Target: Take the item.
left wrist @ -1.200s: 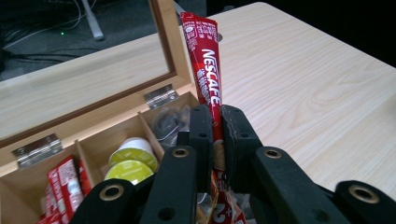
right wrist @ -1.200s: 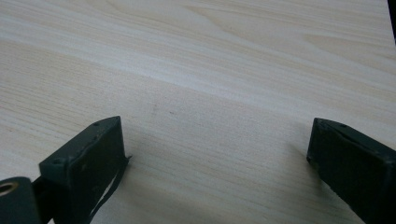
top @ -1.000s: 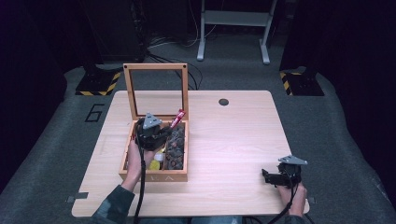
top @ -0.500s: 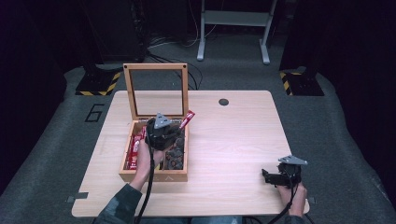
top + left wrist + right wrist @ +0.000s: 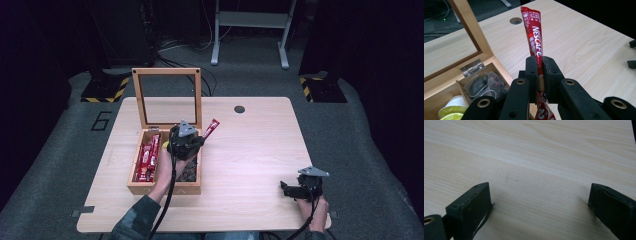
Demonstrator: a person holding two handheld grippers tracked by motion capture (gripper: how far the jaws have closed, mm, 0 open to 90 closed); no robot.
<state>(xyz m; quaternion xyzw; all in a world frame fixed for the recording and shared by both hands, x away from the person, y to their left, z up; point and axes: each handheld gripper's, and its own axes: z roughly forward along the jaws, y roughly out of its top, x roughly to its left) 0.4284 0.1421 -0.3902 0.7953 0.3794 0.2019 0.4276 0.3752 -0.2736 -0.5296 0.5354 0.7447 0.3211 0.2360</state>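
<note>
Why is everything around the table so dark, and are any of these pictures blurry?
High view: light falls on the pale wooden table; its surroundings stay dim. Left gripper view: the red Nescafe sachet reads sharply, the near jaws slightly soft. Right gripper view: wood grain soft, and faint shadows lie beside the open jaws.

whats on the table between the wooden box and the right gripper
Nothing: in the high view only bare table lies between the wooden box and the right gripper.

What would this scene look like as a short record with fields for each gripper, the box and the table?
left gripper: shut on a red Nescafe stick sachet, raised over the box's right edge
right gripper: open, low over bare table near its front right corner
wooden box: glass lid upright, more red sachets in left compartment
light wooden table: round hole near far edge
</note>
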